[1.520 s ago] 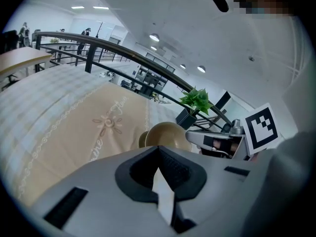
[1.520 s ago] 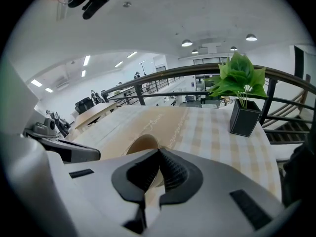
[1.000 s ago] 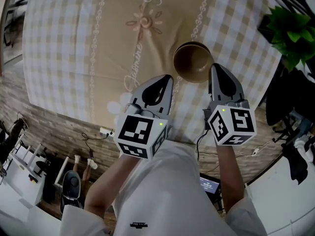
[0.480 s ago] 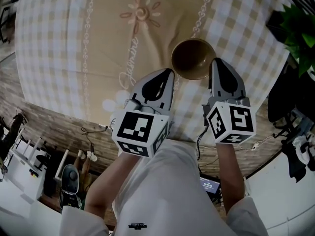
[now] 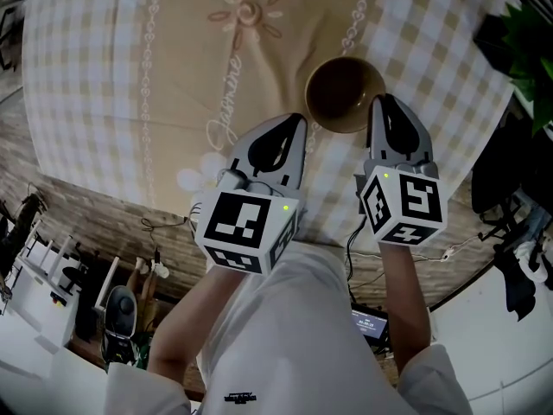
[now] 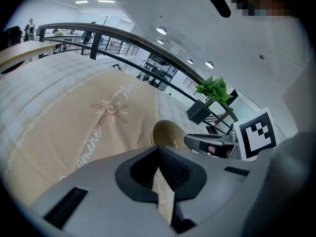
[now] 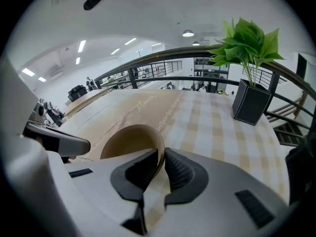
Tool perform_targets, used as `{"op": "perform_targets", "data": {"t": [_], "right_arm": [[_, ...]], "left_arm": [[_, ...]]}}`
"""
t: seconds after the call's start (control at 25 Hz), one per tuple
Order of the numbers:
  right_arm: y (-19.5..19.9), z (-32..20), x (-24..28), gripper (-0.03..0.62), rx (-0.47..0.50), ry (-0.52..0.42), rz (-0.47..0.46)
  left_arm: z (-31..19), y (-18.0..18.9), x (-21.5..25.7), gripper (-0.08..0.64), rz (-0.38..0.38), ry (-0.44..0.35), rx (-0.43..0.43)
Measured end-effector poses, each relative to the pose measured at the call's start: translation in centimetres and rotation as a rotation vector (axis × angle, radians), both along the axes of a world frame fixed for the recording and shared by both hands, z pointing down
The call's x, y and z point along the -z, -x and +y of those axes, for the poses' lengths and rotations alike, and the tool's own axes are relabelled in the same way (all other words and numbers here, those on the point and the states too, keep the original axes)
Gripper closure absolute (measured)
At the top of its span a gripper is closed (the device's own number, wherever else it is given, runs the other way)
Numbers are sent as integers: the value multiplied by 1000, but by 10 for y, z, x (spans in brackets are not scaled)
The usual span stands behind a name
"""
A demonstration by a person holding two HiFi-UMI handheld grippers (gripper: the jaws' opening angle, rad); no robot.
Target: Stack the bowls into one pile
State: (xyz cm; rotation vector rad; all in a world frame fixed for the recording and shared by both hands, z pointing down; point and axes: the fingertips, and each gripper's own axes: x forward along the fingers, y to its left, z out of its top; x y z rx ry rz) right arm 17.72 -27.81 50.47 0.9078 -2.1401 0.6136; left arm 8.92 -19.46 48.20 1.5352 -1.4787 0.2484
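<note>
1. Tan bowl (image 5: 344,93) sits on the checked table (image 5: 112,76), at 1 o'clock from the head view's centre, with nothing visible inside.
2. Right hand-held gripper (image 5: 385,104) is clenched on its rim at 3 o'clock; left hand-held gripper (image 5: 293,125) is closed and empty.
3. Whether other bowls nest under it cannot be told.

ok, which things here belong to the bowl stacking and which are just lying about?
Job:
- bowl, rim clamped by the right gripper
- left gripper, shut and empty, beside the bowl

Lying about:
- potted plant
- checked tablecloth
- railing behind the table
</note>
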Motion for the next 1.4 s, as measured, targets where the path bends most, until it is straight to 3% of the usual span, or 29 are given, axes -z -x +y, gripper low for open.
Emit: {"op": "perform_targets", "data": {"t": [0.72,1.4], "right_arm": [[-12,9,36,552,10,-98,-3],[-40,57,119,554,66,-236,-110]], "left_arm": [[11,-1,30,540,-48,-56,13],[46,-32,105,540,-106,-171,15]]}}
